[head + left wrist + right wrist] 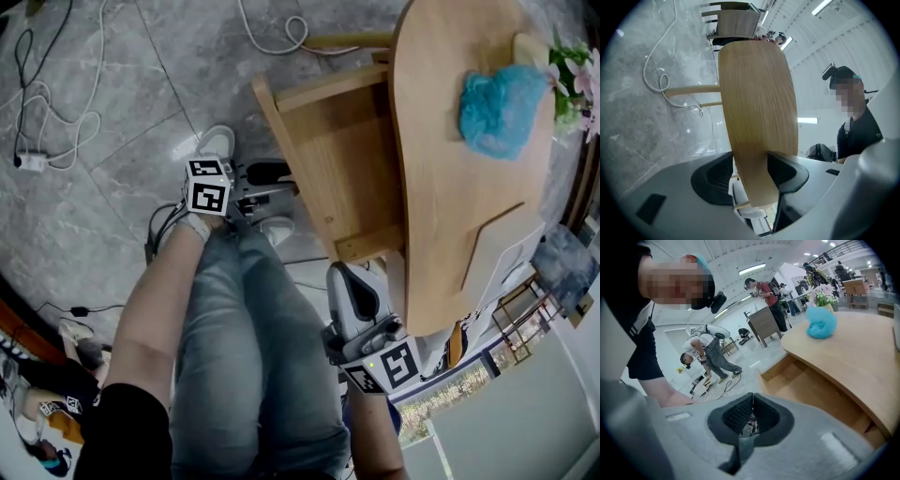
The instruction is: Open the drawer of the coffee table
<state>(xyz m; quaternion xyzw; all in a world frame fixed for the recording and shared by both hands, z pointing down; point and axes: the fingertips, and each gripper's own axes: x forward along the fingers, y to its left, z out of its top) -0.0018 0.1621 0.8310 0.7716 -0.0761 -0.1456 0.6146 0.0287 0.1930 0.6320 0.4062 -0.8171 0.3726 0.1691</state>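
Observation:
The wooden coffee table stands at the right, and its drawer is pulled out toward my legs. My left gripper is at the drawer's front panel. In the left gripper view that panel runs away between the jaws of the left gripper, and both pads lie against the wood. My right gripper hovers by the table's near edge, shut on nothing. The right gripper view shows its pads closed together, with the open drawer ahead under the table top.
A blue cloth and flowers lie on the table top. Cables trail over the grey tiled floor. My legs in jeans are close to the drawer. Other people stand in the background.

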